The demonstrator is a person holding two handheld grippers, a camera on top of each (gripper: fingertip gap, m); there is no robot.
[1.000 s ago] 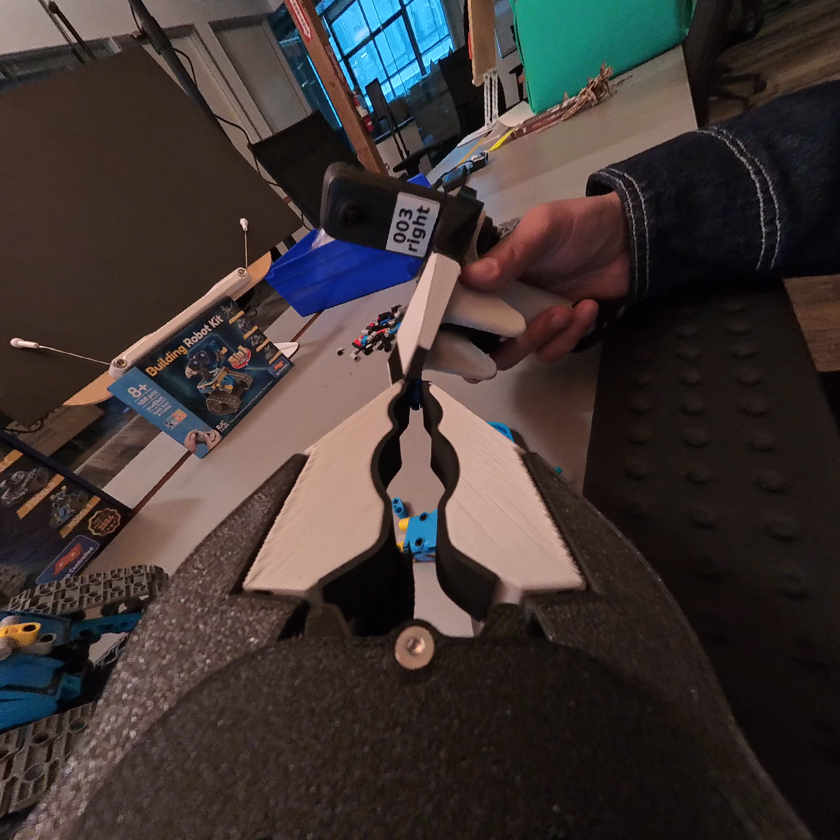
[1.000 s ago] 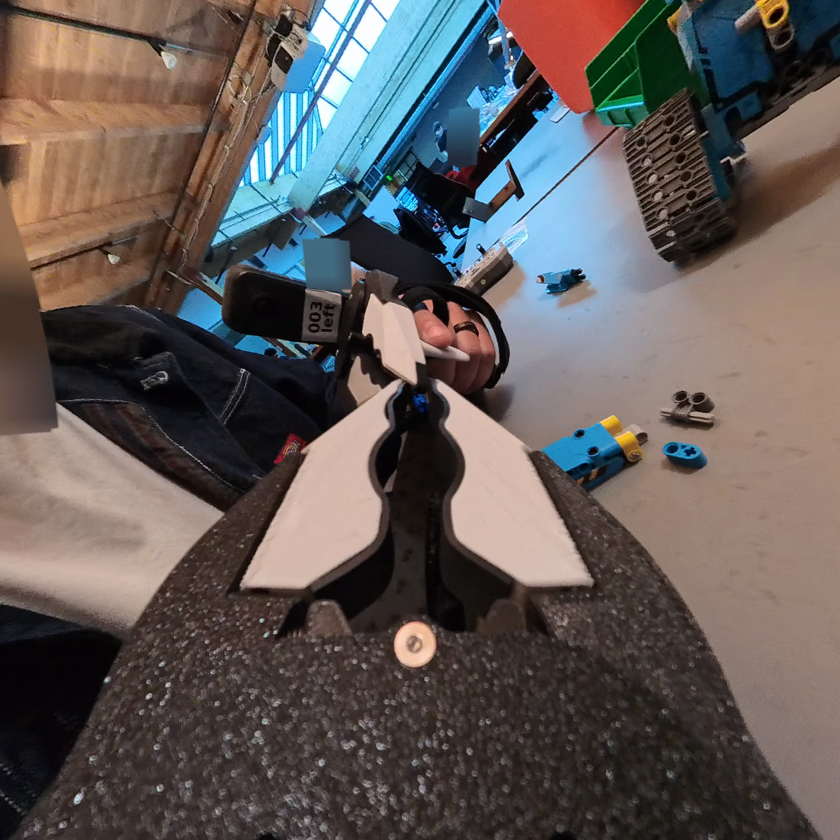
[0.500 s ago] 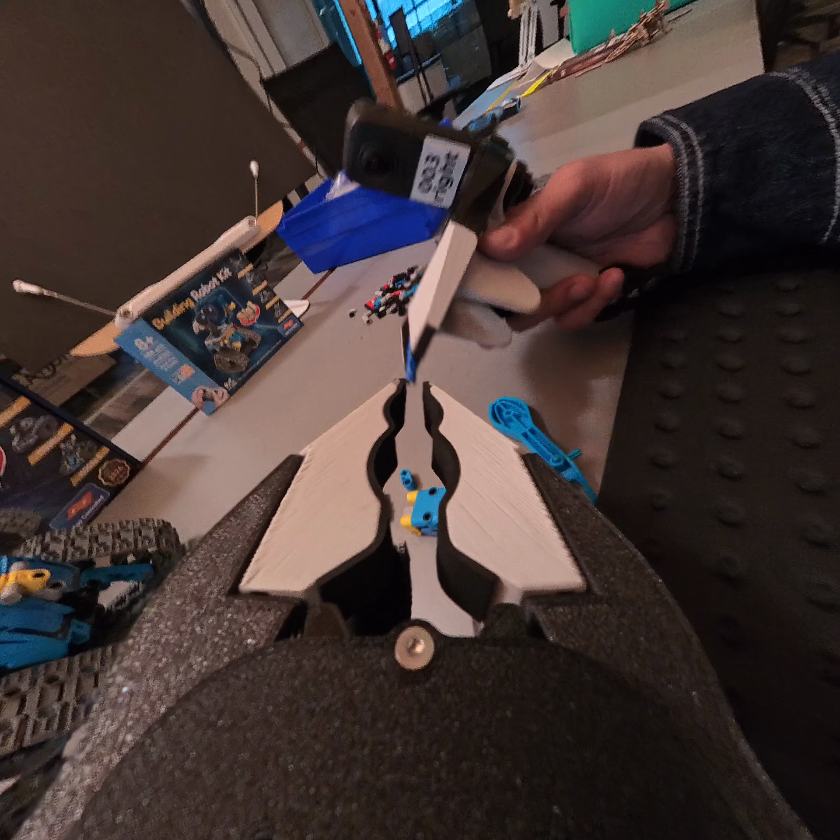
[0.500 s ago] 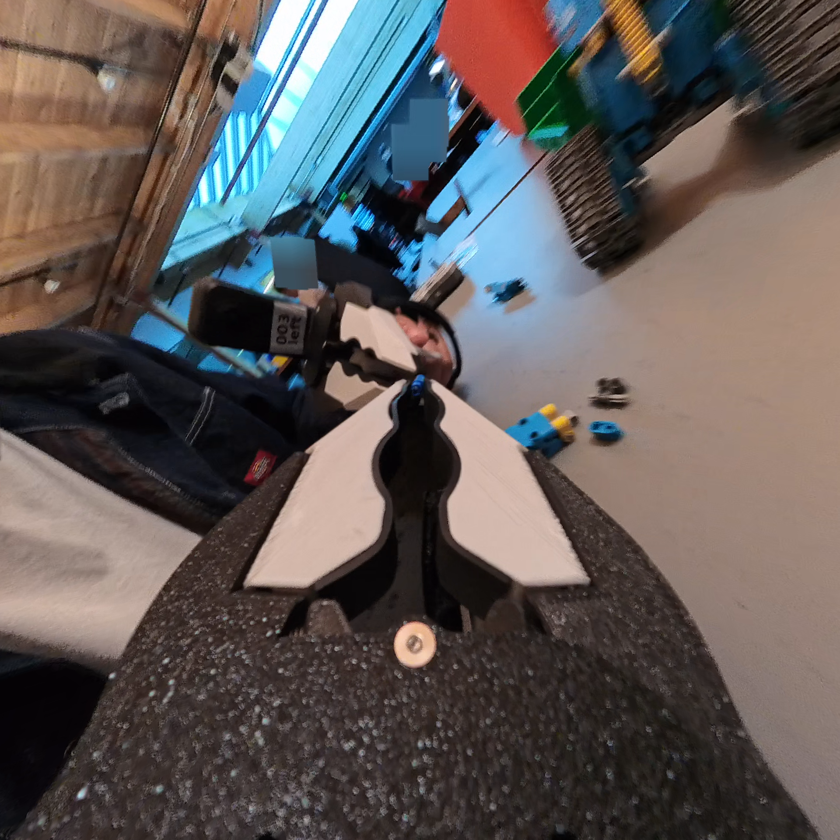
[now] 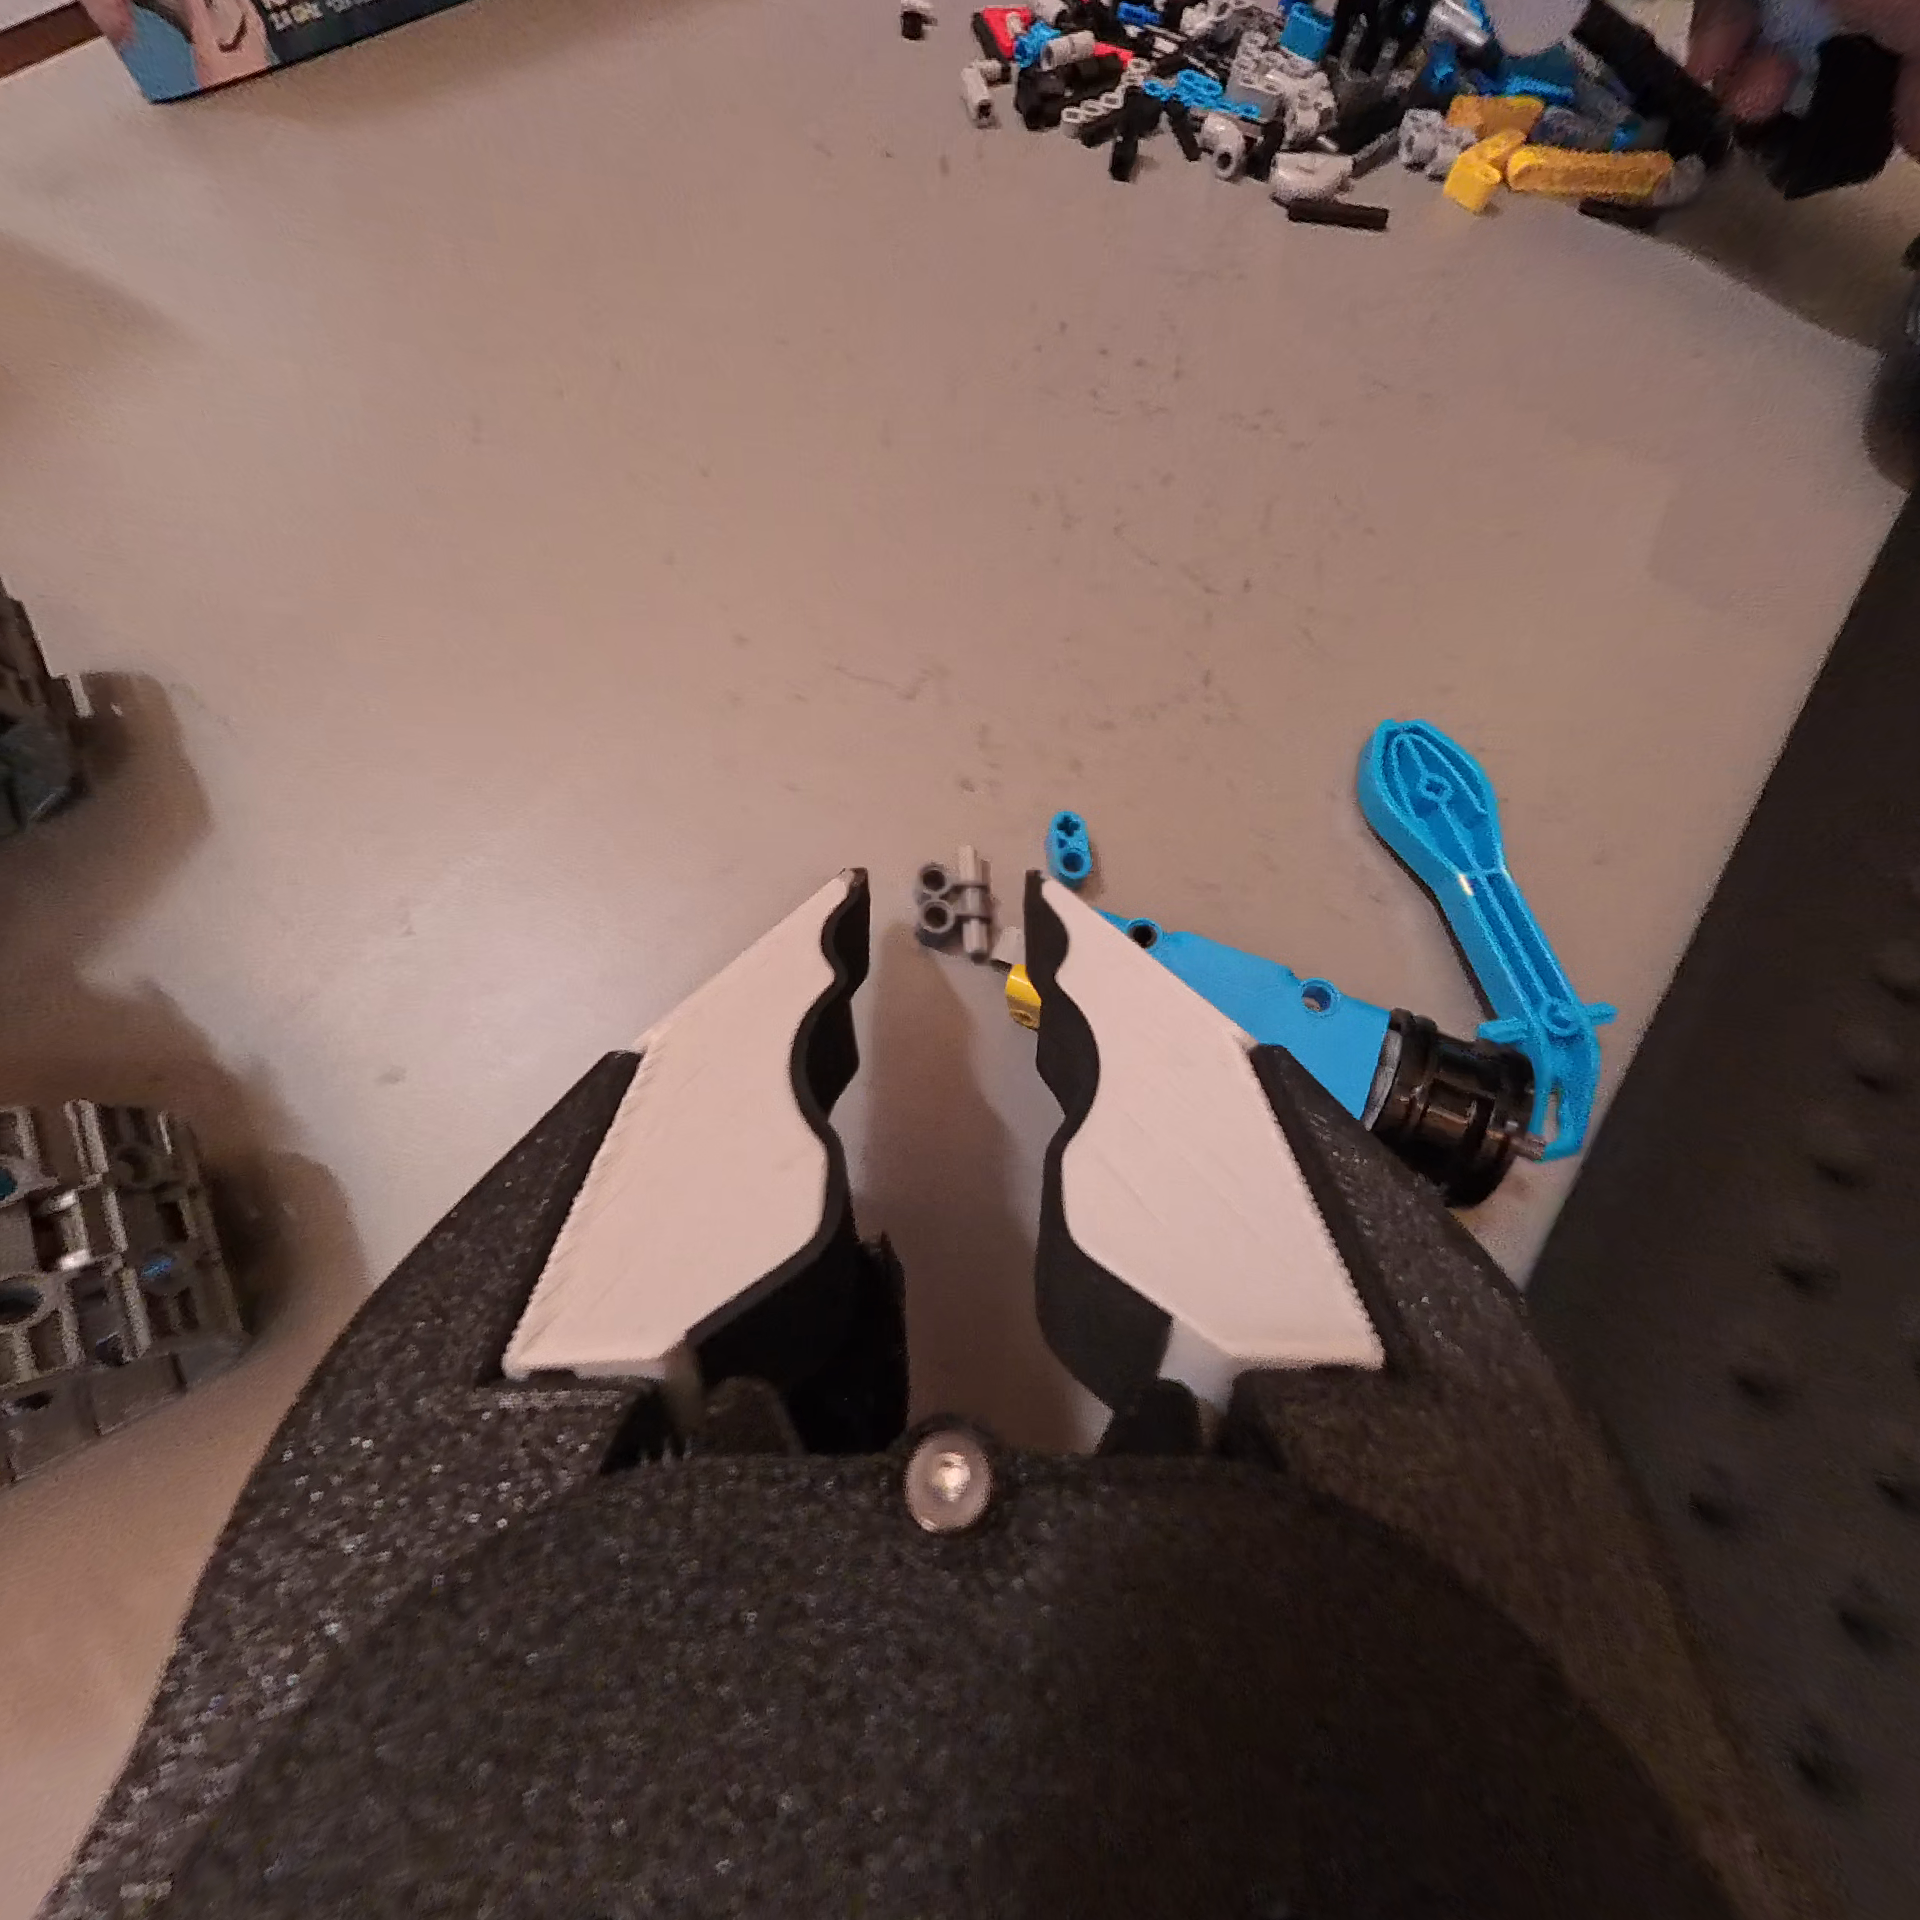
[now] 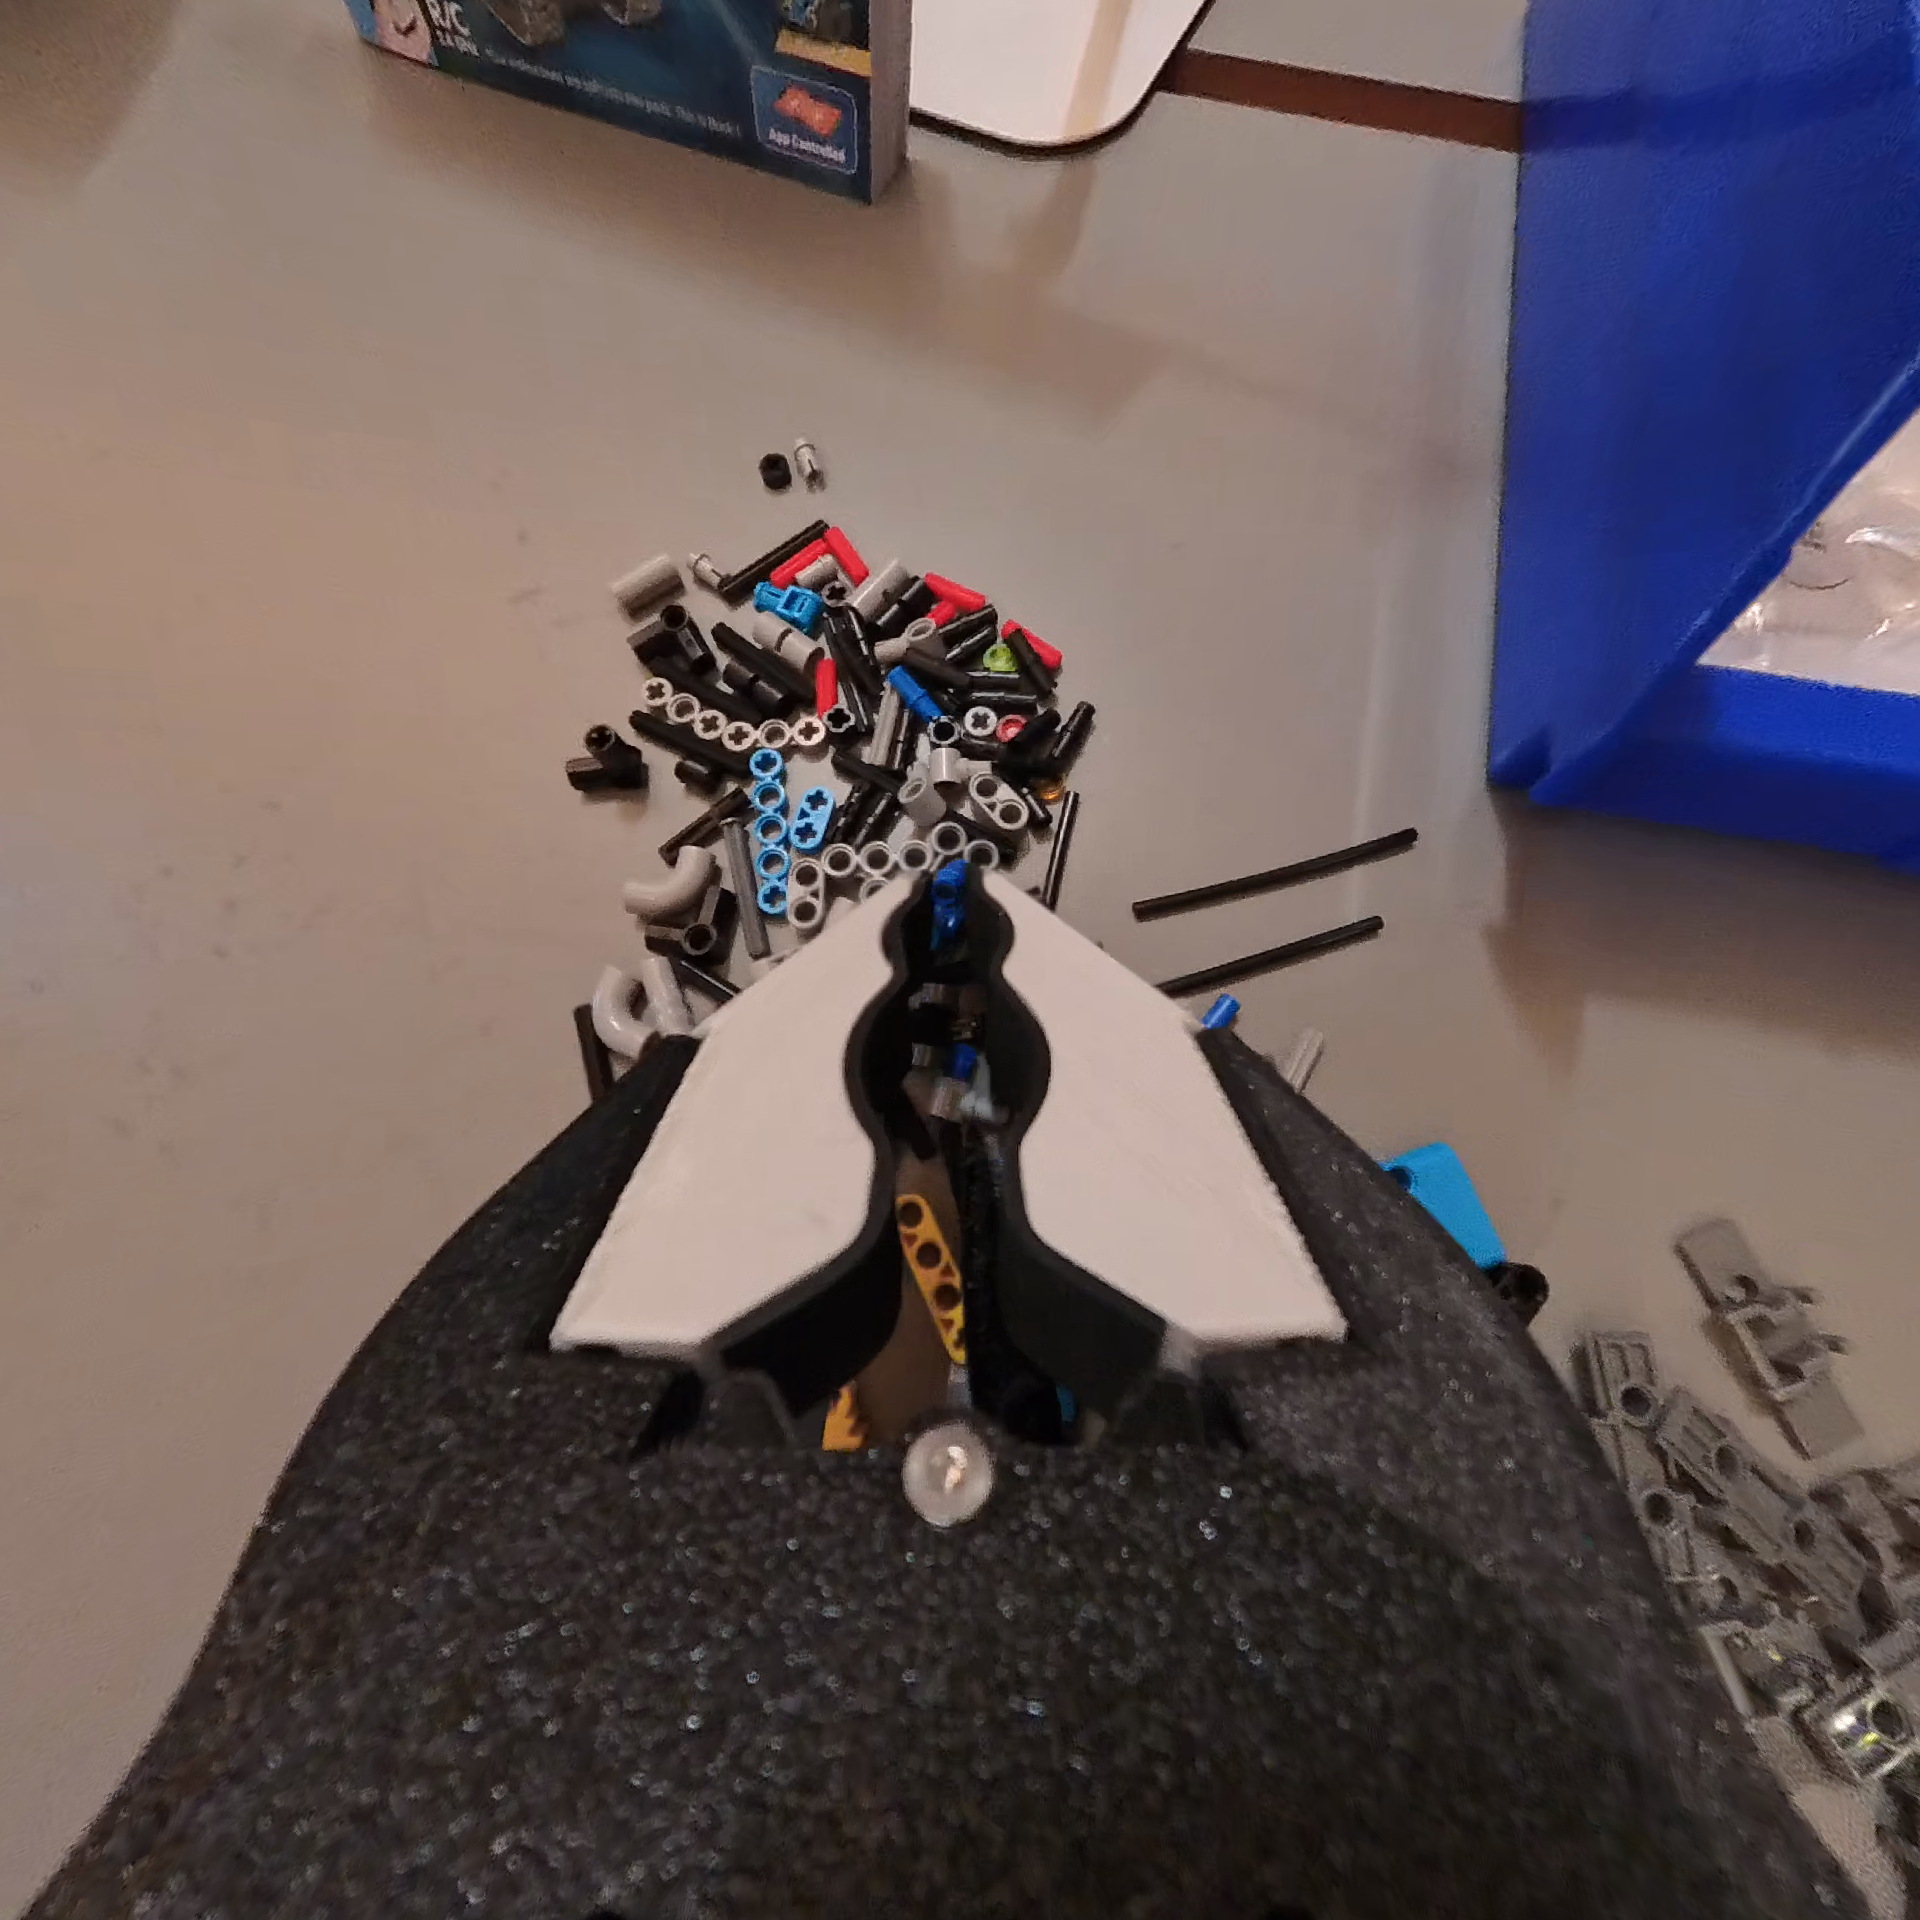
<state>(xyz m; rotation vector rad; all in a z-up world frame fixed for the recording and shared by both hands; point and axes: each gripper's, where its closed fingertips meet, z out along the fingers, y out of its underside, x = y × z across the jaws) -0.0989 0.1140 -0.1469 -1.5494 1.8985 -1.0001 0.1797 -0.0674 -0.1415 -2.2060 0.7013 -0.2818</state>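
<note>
My left gripper [image 5: 943, 885] is open and empty, pointing down at the table. A small grey connector piece [image 5: 951, 912] lies just beyond and between its tips. A small blue link [image 5: 1069, 842] lies to its right. A blue and yellow block with a black motor end [image 5: 1309, 1023] lies partly under the right finger. My right gripper [image 6: 951, 883] is shut on a small blue pin [image 6: 948, 906] and hangs over a pile of small loose building pieces [image 6: 831, 717].
A blue plastic lever tool [image 5: 1475, 894] lies right of the block. A tracked model [image 5: 94, 1268] sits at the left edge. A dark studded mat [image 5: 1766, 1247] runs along the right. A blue bin [image 6: 1704, 436], a kit box [image 6: 665, 73] and grey track links [image 6: 1745, 1496] surround the pile. One gripper's finger ends stand about 35 cm off the other's.
Both grippers have tilted down toward the table and moved apart. My left gripper has opened. My right gripper still holds the blue pin and now hangs over the loose pile.
</note>
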